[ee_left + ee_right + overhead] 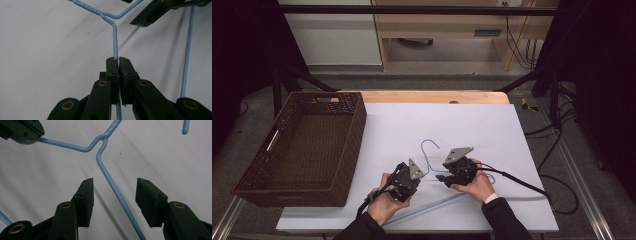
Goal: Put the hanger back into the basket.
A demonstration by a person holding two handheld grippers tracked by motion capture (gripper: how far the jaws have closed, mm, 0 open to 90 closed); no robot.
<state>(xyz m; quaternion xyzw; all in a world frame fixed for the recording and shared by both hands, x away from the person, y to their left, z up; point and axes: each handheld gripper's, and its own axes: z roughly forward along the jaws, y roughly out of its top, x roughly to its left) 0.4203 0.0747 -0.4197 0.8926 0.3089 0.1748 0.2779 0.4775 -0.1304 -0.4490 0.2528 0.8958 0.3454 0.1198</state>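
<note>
High view, hanger: a light-blue wire hanger lies on the white table top in the lower middle of the frame, hook toward the top, long bottom bar running toward the lower left.
High view, left gripper: the left gripper sits at the lower centre, just left of the hanger's neck, held in the person's left hand.
High view, right gripper: the right gripper sits just right of the neck, held in the right hand; the two claws face each other across the wire (whether jaws are open or shut is too small to tell here).
High view, basket: a brown woven basket stands at the left of the frame, well apart from the hanger.
Left gripper view, claw: the left gripper is clamped on the hanger; its pads meet at the centre of the frame with one sloping arm of the wire pinched between them.
Left gripper view, wire: the arm rises from the pads to the twisted neck at the top centre; the bottom bar runs down the right side.
Right gripper view, claw: the right gripper has its jaws parted, pads at lower left and lower right.
Right gripper view, wire: the other arm of the hanger passes diagonally through the gap, touching neither pad (nearer the left one); the neck is at the top centre.
</note>
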